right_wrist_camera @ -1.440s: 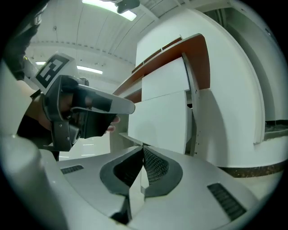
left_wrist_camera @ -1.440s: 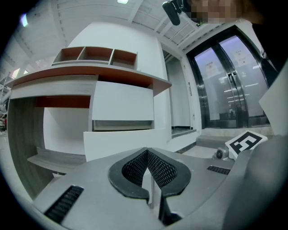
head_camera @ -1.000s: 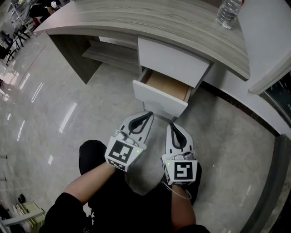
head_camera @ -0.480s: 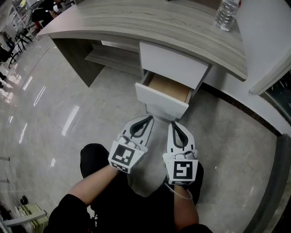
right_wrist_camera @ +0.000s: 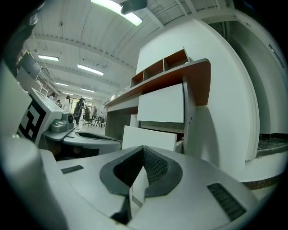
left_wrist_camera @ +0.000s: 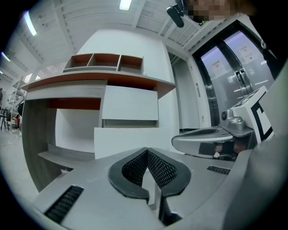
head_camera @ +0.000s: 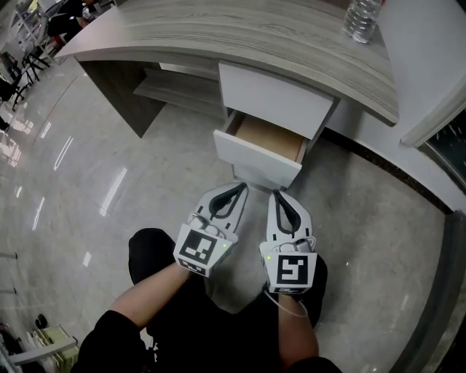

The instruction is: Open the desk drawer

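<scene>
The desk drawer [head_camera: 256, 156], the lower of two under the desktop [head_camera: 240, 33], stands partly pulled out. The left gripper [head_camera: 238, 188] and the right gripper [head_camera: 277, 197] are clenched on nothing, apparently just short of its front.

Grey wood-grain desk top [head_camera: 240, 36]; white drawer [head_camera: 255, 159] with tan inside. Pale grey left gripper [head_camera: 240, 186] and right gripper [head_camera: 277, 195], black mesh pads [left_wrist_camera: 158, 168], black-and-white square markers [head_camera: 198, 248]. Glossy grey marbled floor [head_camera: 109, 167].

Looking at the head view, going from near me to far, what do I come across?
left gripper and right gripper side by side → open lower drawer → closed upper drawer → desk top → water bottle
</scene>
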The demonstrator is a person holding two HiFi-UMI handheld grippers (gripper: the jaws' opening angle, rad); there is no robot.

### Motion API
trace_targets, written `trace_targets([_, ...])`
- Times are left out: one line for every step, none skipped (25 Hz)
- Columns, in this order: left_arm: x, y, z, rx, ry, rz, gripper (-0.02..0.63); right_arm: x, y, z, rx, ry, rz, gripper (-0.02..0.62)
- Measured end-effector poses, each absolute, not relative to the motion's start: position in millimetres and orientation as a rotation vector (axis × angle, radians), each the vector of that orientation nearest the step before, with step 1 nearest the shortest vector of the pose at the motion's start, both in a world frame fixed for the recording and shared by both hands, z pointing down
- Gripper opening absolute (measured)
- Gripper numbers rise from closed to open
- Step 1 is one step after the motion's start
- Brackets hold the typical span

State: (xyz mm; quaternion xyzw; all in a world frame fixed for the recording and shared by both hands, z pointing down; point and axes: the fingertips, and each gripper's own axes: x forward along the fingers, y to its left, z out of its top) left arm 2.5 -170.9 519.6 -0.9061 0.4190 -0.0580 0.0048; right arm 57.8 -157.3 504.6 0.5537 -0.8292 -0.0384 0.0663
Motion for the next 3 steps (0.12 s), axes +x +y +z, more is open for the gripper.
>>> trace_targets([2.8,-170.9,520.0,-2.839,1.312,-0.182,0.003,58.3,-157.2,504.6,1.672,-2.502,-0.112,0.006])
trace_targets([2.9,-171.0,520.5,-2.841,1.313,-0.181,0.003,58.6,-157.1,504.7,1.675,-2.505,-0.107,0.006])
trace_targets([2.8,-171.2,521.2,-2.843,1.315,-0.181,0.003,58.9,-156.9,504.8,1.678,-2.507,-0.101,0.006])
